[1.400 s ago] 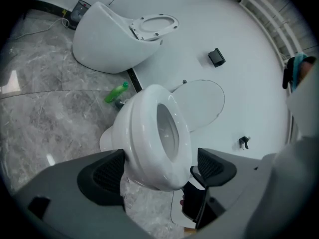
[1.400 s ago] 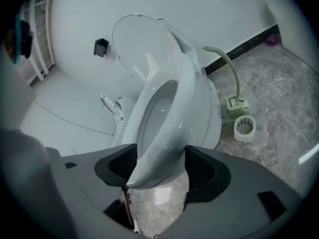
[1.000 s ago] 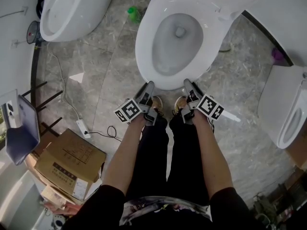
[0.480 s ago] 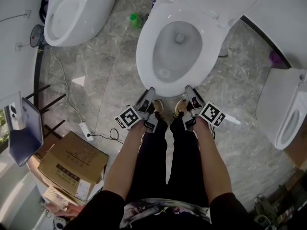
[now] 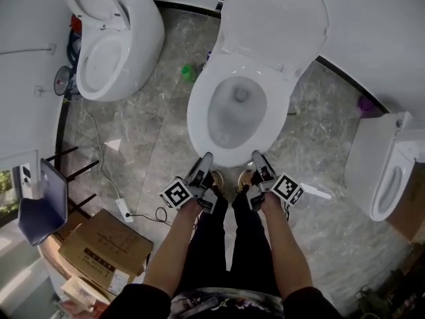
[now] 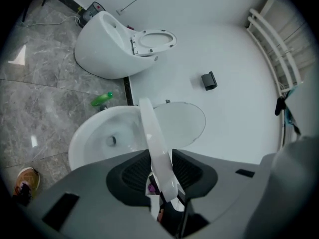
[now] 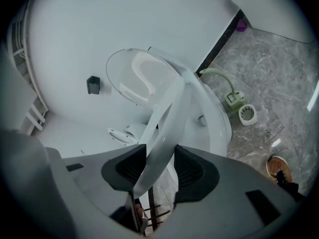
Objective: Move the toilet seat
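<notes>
Firmly held: the toilet seat's [image 6: 153,143] front edge is clenched by the left gripper [image 6: 160,172] and the right gripper [image 7: 157,169].
It sits over the bowl [image 5: 199,121], long axis running from the person toward the upright lid [image 5: 275,22]. Only the gripper views show it tilted up off the bowl.

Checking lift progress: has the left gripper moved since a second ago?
No: left gripper stays at the toilet bowl's front rim beside the shoe; only the camera view shifted.
</notes>
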### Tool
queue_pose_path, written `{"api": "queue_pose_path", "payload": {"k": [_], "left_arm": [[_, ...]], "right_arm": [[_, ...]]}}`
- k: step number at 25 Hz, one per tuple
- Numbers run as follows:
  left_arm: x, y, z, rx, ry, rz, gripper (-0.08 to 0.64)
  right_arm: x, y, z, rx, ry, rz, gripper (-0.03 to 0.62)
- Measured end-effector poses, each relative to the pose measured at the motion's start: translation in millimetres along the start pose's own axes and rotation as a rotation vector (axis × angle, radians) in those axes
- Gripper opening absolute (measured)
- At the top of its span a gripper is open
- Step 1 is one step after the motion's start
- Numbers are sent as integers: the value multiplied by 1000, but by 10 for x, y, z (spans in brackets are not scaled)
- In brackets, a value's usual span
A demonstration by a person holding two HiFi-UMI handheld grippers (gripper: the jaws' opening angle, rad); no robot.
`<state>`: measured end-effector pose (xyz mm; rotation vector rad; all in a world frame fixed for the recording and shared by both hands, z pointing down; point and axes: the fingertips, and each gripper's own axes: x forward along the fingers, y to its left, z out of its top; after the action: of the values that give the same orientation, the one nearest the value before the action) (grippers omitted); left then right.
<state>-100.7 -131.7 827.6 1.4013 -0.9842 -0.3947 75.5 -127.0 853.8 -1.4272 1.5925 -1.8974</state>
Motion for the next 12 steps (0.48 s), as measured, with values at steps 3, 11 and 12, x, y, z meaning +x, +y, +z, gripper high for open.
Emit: {"api": "queue_pose_path", "payload": {"k": [3, 11, 12], "left_arm": [[73, -328, 57, -5, -23, -4, 146], [234, -1018, 219, 8, -60, -85, 150], [256, -1083, 241, 37, -57, -95, 153]], "right_arm": [[-77, 213, 116, 50, -32, 10, 179], [-200, 654, 400, 126, -66, 62, 179], [-217, 694, 433, 135, -67, 66, 179]]}}
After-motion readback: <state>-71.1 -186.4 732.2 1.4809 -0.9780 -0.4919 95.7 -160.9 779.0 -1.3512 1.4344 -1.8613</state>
